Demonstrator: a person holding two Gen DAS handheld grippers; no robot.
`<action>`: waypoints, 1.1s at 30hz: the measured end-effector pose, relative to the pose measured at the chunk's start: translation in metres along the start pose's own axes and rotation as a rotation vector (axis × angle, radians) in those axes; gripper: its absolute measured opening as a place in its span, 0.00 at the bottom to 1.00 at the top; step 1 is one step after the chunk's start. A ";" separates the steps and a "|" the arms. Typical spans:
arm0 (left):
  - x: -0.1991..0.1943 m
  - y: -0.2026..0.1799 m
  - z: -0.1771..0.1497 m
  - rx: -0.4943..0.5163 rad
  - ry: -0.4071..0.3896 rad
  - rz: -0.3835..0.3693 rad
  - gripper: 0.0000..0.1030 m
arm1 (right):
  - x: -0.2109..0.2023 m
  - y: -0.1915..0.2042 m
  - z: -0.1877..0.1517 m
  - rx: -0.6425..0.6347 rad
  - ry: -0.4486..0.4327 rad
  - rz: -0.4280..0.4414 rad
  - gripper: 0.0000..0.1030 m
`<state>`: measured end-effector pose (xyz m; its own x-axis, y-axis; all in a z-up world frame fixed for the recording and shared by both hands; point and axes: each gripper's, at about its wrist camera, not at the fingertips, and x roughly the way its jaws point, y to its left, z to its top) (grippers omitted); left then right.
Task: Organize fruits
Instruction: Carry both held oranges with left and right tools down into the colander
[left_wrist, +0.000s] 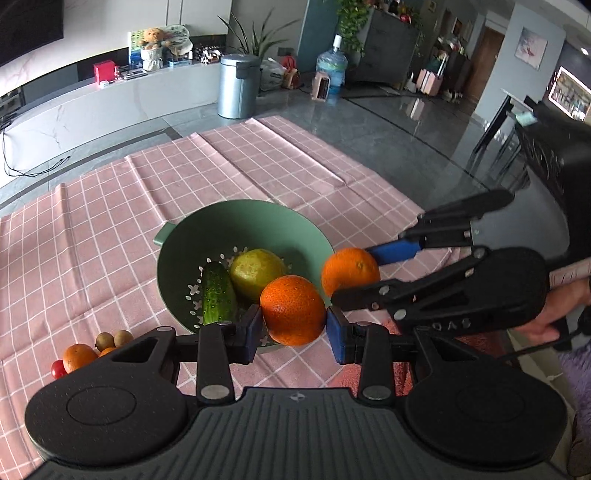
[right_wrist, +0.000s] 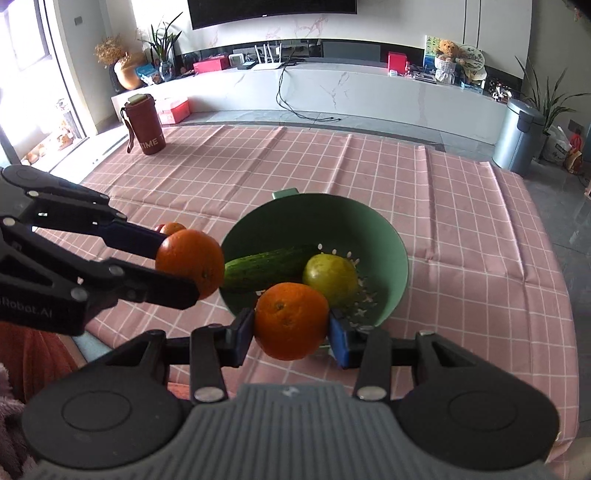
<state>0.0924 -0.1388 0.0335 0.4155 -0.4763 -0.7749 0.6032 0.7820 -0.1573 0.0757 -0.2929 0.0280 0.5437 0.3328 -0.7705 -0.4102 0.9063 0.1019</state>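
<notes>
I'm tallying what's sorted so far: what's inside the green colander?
Inside the green plastic colander lie a dark green cucumber and a yellow-green round fruit. The held orange covers part of its floor.

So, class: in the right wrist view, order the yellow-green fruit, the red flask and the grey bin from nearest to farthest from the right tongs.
1. Yellow-green fruit: in the green colander, just beyond the right tongs.
2. Red flask: far left, on the cloth's far edge.
3. Grey bin: far right, on the floor past the table.

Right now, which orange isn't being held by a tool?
The orange on the tablecloth, beside the little fruits. The left tool and right tool each grip another orange.
</notes>
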 end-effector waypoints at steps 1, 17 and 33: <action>0.008 0.000 0.003 0.013 0.027 -0.001 0.41 | 0.003 -0.008 0.004 -0.003 0.012 0.009 0.39; 0.084 0.006 0.021 0.194 0.281 0.046 0.41 | 0.097 -0.040 0.037 -0.108 0.324 0.153 0.39; 0.112 0.019 0.036 0.144 0.395 -0.028 0.41 | 0.145 -0.032 0.045 -0.291 0.551 0.177 0.39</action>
<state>0.1747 -0.1921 -0.0339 0.1217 -0.2843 -0.9510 0.7112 0.6933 -0.1162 0.2009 -0.2615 -0.0588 0.0260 0.2184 -0.9755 -0.6831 0.7164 0.1422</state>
